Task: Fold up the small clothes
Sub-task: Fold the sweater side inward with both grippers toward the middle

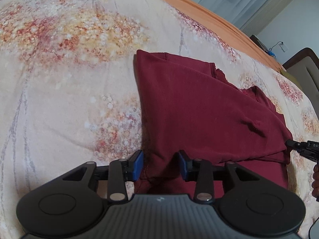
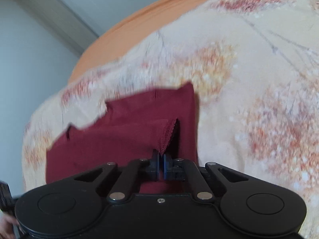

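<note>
A dark red garment (image 1: 199, 109) lies partly folded on the floral bed cover (image 1: 59, 79). My left gripper (image 1: 161, 164) is open, its blue pads on either side of the garment's near edge. My right gripper (image 2: 161, 166) is shut on a stitched hem corner of the red garment (image 2: 123, 137) and lifts that corner slightly. The right gripper's tip also shows at the right edge of the left wrist view (image 1: 299, 147), at the garment's right corner.
The floral bed cover (image 2: 249, 79) spreads all round the garment. An orange sheet edge (image 1: 219, 20) runs along the far side of the bed. A headboard (image 1: 303, 67) and pale walls stand beyond it.
</note>
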